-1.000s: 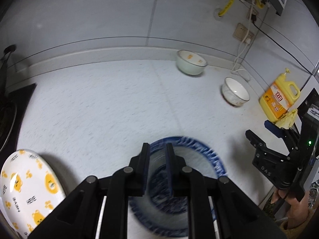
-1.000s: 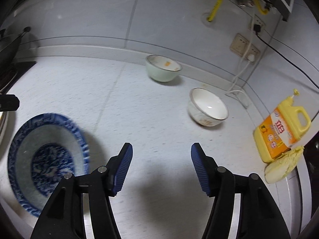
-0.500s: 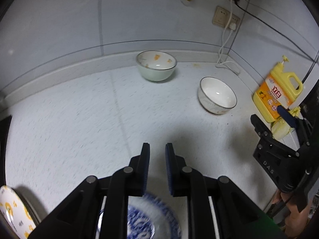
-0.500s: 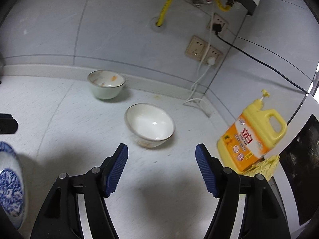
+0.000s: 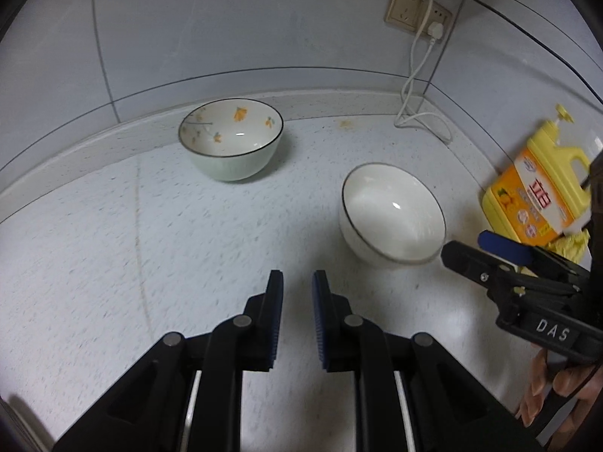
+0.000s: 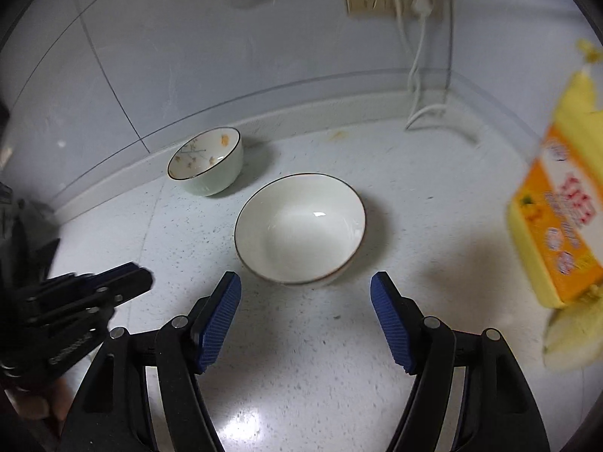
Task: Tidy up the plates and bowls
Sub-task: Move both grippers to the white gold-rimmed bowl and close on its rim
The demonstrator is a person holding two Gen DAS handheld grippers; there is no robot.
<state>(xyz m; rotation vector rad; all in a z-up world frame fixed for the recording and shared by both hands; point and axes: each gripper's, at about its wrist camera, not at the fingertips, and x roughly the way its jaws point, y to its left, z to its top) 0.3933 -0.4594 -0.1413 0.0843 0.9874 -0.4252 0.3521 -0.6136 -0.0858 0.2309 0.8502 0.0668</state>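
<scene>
A plain white bowl [image 6: 299, 228] with a thin dark rim is seen upright on the speckled tabletop [image 6: 309, 358], just ahead of the right gripper [image 6: 305, 295], whose fingers are spread wide. A pale green bowl [image 5: 230, 138] with orange flowers inside is set near the backsplash. The left gripper [image 5: 297, 288] is held with fingers nearly together, gripping nothing.
</scene>
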